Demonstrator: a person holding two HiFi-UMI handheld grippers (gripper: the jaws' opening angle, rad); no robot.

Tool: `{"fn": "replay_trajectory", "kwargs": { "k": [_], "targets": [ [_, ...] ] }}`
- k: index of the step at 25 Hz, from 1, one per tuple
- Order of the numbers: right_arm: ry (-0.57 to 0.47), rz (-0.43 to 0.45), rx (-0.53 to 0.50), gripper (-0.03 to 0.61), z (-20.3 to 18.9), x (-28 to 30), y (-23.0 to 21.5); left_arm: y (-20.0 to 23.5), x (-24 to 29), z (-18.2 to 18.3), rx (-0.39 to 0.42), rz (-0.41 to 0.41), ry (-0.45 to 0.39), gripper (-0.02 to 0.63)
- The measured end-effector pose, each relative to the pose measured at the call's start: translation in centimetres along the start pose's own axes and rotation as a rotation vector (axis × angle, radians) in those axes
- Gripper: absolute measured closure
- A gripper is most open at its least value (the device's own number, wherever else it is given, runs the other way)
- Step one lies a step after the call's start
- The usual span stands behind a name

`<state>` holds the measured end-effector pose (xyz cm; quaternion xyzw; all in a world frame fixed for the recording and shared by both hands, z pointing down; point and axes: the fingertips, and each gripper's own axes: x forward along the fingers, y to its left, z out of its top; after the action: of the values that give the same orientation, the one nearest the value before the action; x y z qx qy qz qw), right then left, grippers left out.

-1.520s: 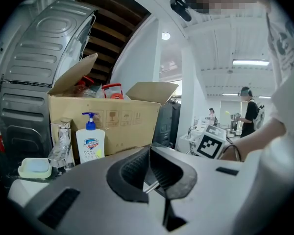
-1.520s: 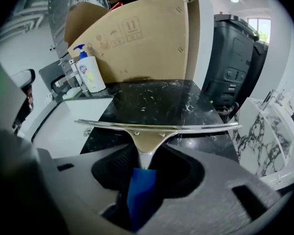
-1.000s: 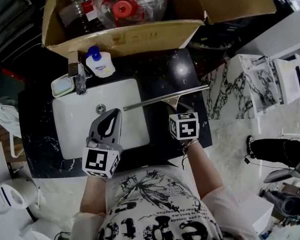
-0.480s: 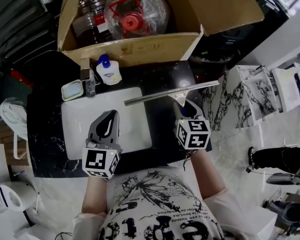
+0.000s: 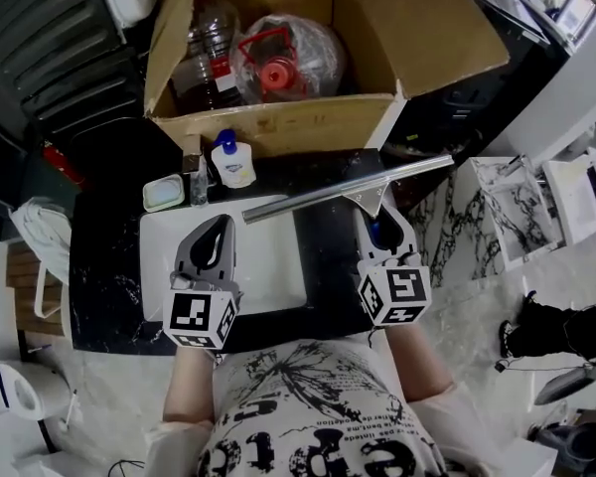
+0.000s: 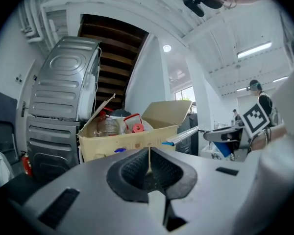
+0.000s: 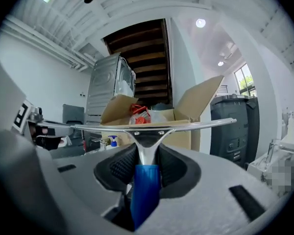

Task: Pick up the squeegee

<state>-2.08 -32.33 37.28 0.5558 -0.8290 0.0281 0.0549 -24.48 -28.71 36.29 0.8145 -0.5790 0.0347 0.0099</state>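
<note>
The squeegee [image 5: 348,187] has a long metal blade and a blue handle [image 5: 376,233]. It hangs in the air above the black counter [image 5: 109,266], with its blade level and crosswise in front of the cardboard box. My right gripper [image 5: 378,223] is shut on the handle; in the right gripper view the blue handle [image 7: 146,185] sits between the pads and the blade [image 7: 147,126] spans across above them. Over the white sink [image 5: 169,266] my left gripper [image 5: 219,227] is shut, with nothing between its pads [image 6: 137,166]. The blade's end [image 6: 183,135] shows in the left gripper view.
An open cardboard box [image 5: 278,117] with large plastic bottles stands behind the counter. A faucet [image 5: 194,182], a blue-capped soap bottle [image 5: 233,162] and a soap dish [image 5: 164,192] line the sink's far edge. Marble-patterned pieces [image 5: 497,207] lie at the right.
My right gripper has lifted the squeegee up off the counter, and the blade now sits nearer the box in the head view. The left gripper has risen a little, still shut.
</note>
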Motion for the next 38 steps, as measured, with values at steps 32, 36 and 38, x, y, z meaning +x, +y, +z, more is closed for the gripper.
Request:
{"fn": "replay_trajectory", "kwargs": {
  "k": [32,36,38],
  "targets": [
    [-0.062,-0.003,-0.010,0.463,1.7,-0.9,0.8,0.2,-1.1,2.1,0.005,0.032,-0.033,0.601],
    [-0.056,-0.005,-0.010,0.463,1.6,-1.0,0.9,0.1,-1.2,2.1,0.005,0.033,-0.035,0.601],
    [-0.055,-0.007,-0.005,0.463,1.6,-1.1,0.8,0.0,-1.3,2.2,0.005,0.032,-0.037,0.601]
  ]
}}
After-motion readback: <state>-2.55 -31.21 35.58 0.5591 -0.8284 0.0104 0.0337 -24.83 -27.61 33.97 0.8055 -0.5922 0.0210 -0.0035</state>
